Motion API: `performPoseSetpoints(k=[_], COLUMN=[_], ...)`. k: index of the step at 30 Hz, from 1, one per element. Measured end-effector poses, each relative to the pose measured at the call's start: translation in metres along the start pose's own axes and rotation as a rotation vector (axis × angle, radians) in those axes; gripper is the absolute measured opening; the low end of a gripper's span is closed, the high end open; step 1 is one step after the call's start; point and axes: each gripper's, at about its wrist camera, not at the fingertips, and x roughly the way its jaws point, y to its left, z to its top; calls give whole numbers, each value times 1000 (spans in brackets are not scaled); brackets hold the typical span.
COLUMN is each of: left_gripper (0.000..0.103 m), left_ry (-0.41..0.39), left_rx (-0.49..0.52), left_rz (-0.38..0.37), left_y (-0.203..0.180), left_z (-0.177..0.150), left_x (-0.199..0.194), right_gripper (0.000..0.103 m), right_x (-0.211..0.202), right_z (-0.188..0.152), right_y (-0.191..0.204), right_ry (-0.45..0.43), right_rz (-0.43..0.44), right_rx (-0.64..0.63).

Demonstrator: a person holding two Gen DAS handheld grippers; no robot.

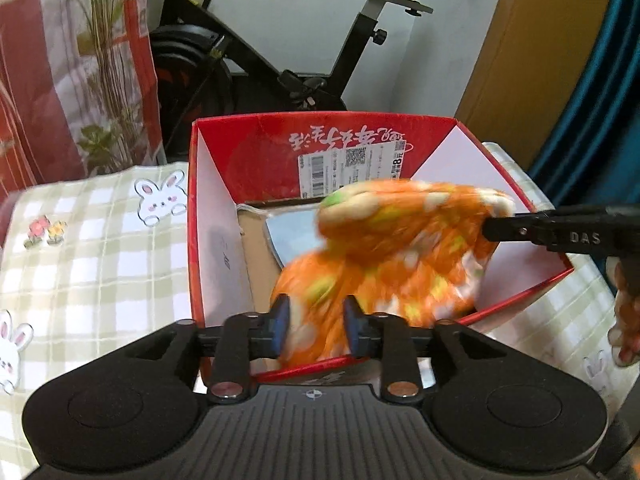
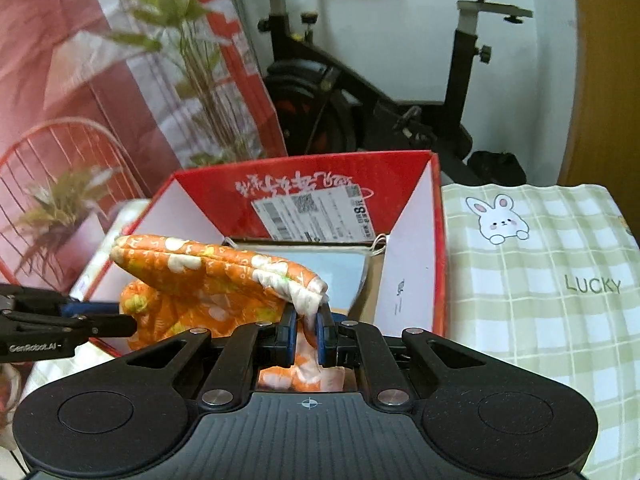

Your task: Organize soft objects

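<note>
right gripper (image 2: 307,330) pinching orange cloth (image 2: 208,272), red box (image 2: 436,248)

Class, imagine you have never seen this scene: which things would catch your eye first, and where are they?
The orange flowered cloth stands out first, bunched over the open red box, with the right gripper pinching its white edge. The left gripper straddles its lower part. The box sits on a green checked bunny cover, with a black exercise bike behind.

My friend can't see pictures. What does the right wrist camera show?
The right gripper pinches an orange flowered cloth over an open red box. The left gripper reaches in from the left beside the cloth. The box sits on a checked bunny tablecloth.
</note>
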Motion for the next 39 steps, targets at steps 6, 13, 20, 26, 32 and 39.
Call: performPoseSetpoints(k=[6,13,20,26,32,39], left_gripper=[36,36,37,38,39,39], left_ry=[-51,-81,-98,-115,-146,-173], left_rx=[-5,-55,-69,-47,-43,-83], left_rz=[10,48,73,77,76,63], left_y=[0,7,8,-1,-11,-21], left_z=[2,2,-1,-6,-22,-55], left_x=[-6,-4,-9,-24,-49,-74], right_gripper=[6,6,30,39,39,39], right_x=[19,41,28,-1,-41,-82], right_z=[7,3,-3,-8,-23,-60], right_y=[12,17,19,20,25,38], right_ry=[37,89,17,-47,-120,-192], right_rz=[-39,-88,-120,-48,11,46], right_rx=[-66,-123,-118,-98,-89,-106])
